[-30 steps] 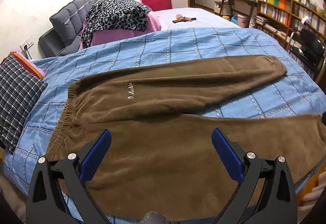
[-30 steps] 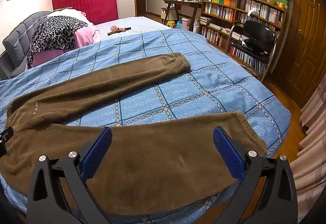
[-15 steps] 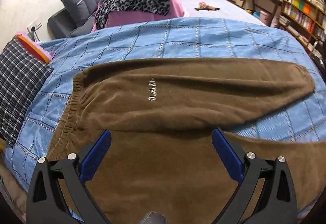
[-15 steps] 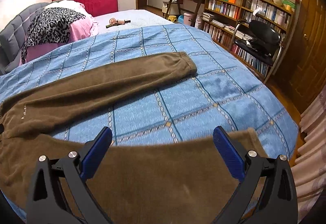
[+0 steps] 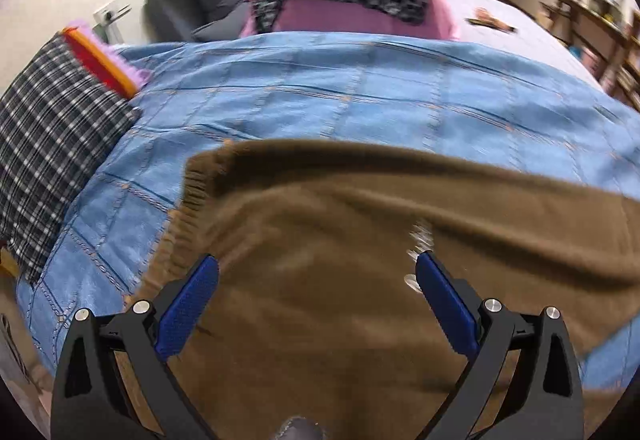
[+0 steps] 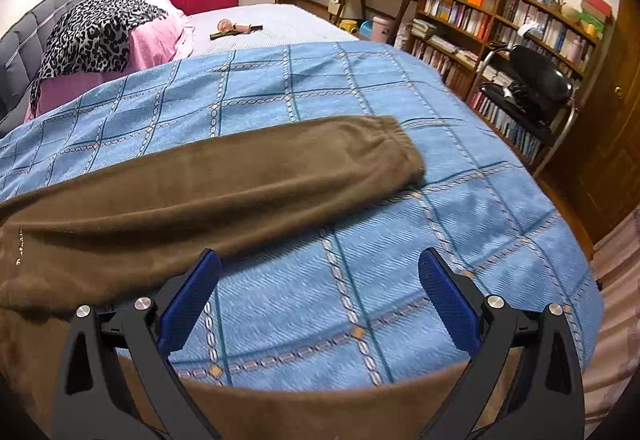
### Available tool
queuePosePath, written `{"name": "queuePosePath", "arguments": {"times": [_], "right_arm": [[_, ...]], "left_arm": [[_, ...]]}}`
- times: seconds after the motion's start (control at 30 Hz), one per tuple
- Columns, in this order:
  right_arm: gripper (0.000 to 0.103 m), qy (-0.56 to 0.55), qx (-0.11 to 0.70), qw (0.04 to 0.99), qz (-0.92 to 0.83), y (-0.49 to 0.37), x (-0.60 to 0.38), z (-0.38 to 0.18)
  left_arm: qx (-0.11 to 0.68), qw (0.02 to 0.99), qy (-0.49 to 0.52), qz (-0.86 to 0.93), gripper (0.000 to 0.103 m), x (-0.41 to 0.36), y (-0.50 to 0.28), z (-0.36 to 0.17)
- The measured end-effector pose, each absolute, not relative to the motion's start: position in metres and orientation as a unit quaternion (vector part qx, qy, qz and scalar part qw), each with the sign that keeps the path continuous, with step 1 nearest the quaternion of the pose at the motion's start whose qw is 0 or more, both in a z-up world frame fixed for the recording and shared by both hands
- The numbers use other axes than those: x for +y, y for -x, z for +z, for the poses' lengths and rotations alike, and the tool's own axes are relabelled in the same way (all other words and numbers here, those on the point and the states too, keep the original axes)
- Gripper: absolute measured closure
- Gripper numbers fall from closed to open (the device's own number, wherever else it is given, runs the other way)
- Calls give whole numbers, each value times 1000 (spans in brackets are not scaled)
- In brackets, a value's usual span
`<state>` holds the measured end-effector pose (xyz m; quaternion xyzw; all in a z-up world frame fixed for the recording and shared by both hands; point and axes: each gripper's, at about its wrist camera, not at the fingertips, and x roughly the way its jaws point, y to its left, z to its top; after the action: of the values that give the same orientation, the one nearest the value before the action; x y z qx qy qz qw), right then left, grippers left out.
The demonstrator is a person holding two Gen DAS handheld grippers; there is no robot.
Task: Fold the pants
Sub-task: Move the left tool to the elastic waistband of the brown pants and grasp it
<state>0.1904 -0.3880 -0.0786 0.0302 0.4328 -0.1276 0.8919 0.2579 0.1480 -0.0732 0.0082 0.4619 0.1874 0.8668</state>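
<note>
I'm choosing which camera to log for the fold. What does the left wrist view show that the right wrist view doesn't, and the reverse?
Only the left wrist view shows the pants' waistband and the plaid cloth beside the bedspread. Only the right wrist view shows the far leg's cuff, the bookshelf and the black chair. Both show the brown pants, the blue bedspread, the leopard-print cloth, and an open gripper: left gripper, right gripper.
</note>
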Motion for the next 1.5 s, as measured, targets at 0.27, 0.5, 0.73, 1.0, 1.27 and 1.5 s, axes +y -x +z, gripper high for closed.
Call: {"name": "queuePosePath", "arguments": {"times": [0.27,0.5,0.73,1.0,1.27,1.5], "right_arm": [[3,-28,451,884,-119,-223,-379,-98],[3,-33,461,879,-113,-237,-374,-108],[3,-31,468,876,-111,-245,-369,-116],[3,-36,471,875,-109,-249,-371,-124],[3,-40,473,873,-112,-247,-374,-130],[3,-61,473,870,-122,-249,-392,-134]], "left_arm": [[451,854,13,261,5,223,-295,-77],[492,827,87,258,5,263,-321,-93],[512,804,172,248,5,275,-345,-95],[533,778,212,256,5,280,-380,-104],[554,724,280,300,8,301,-397,-137],[546,714,306,315,19,302,-392,-149]]}}
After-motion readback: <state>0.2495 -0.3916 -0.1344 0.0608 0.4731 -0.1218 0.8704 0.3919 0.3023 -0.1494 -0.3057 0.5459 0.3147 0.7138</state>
